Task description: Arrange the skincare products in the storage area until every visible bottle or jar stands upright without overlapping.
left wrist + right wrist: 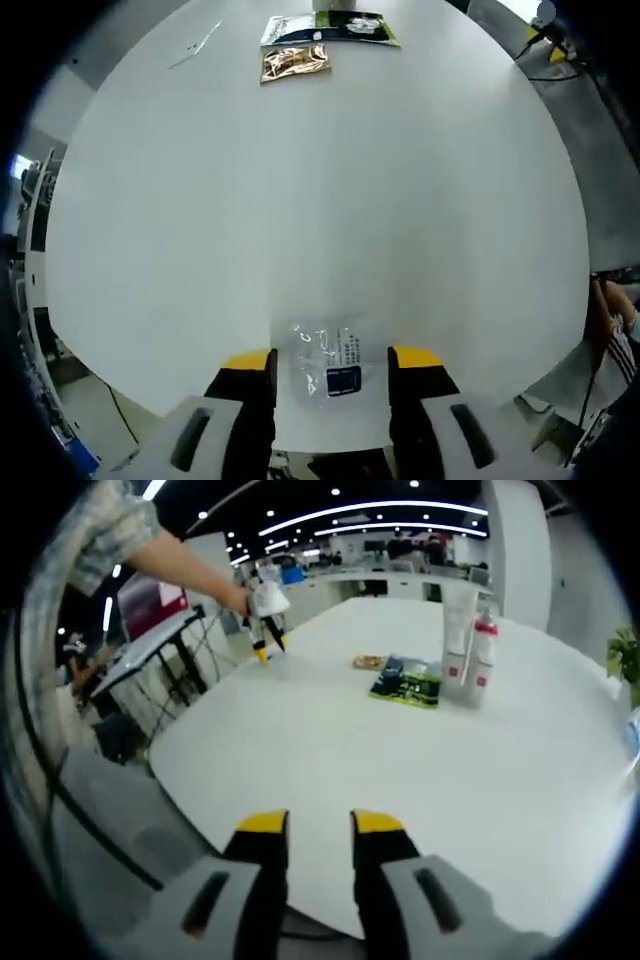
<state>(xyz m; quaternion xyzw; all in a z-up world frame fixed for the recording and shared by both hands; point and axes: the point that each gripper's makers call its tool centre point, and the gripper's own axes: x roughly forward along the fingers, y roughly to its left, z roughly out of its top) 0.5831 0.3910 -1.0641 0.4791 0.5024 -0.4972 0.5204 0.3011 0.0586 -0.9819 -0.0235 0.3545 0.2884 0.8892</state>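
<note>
Hovering at the tabletop (330, 190) edge, the left gripper (331, 358) straddles a clear sachet (327, 358), jaws apart; the right gripper (319, 823), narrowly parted, holds nothing. Dragging could slide the sachet off.

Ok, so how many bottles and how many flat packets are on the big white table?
Standing bottles: 2, the white tube and the red-topped bottle
Flat packets: 3, the dark packet, the brown packet and the clear sachet
Total: 5
</note>
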